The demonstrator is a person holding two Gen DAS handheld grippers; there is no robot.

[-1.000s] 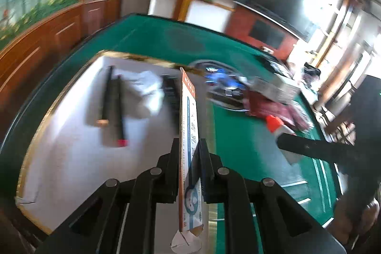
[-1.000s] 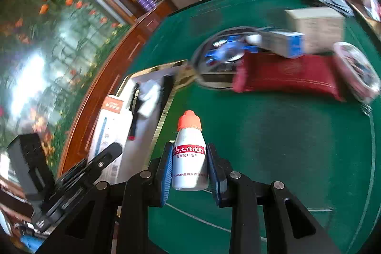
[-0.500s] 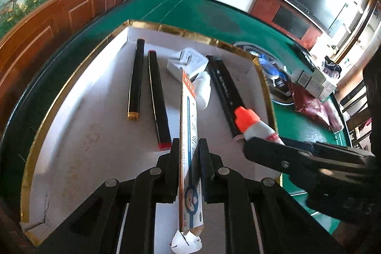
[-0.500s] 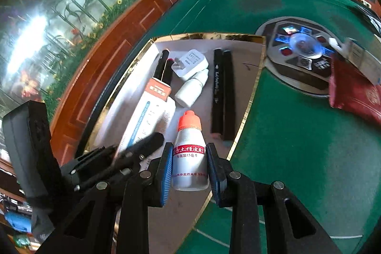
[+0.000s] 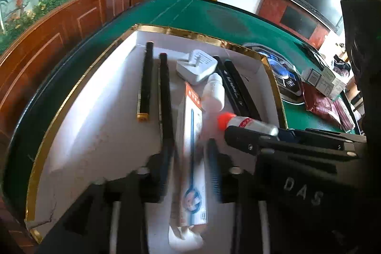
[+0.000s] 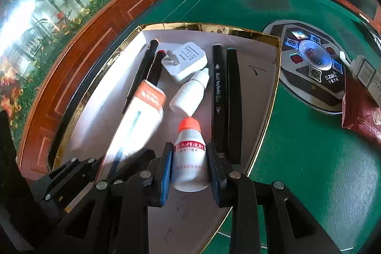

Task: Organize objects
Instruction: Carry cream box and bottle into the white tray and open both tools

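A white tray with a gold rim (image 5: 83, 111) lies on the green table. My left gripper (image 5: 189, 166) hangs over its near part, jaws opening. The orange-and-white toothpaste box (image 5: 193, 154) is blurred and tilted between the jaws, with gaps on both sides. My right gripper (image 6: 188, 158) is shut on a white bottle with an orange cap (image 6: 189, 151), just right of the box and above the tray floor. In the tray lie a white charger (image 5: 196, 66), a small white dropper bottle (image 5: 214, 93), two black pens (image 5: 145, 82) and two black markers (image 5: 234, 87).
Right of the tray are the table's round control console (image 6: 312, 63), a dark red pouch (image 6: 362, 113) and small white boxes (image 6: 366, 75). A wooden panelled wall (image 5: 59, 20) runs along the left. Green felt (image 6: 309, 158) lies bare at the right front.
The left jaws have parted and the box, held upright before, has tipped over between them. The right gripper carried the bottle from over the felt to over the tray.
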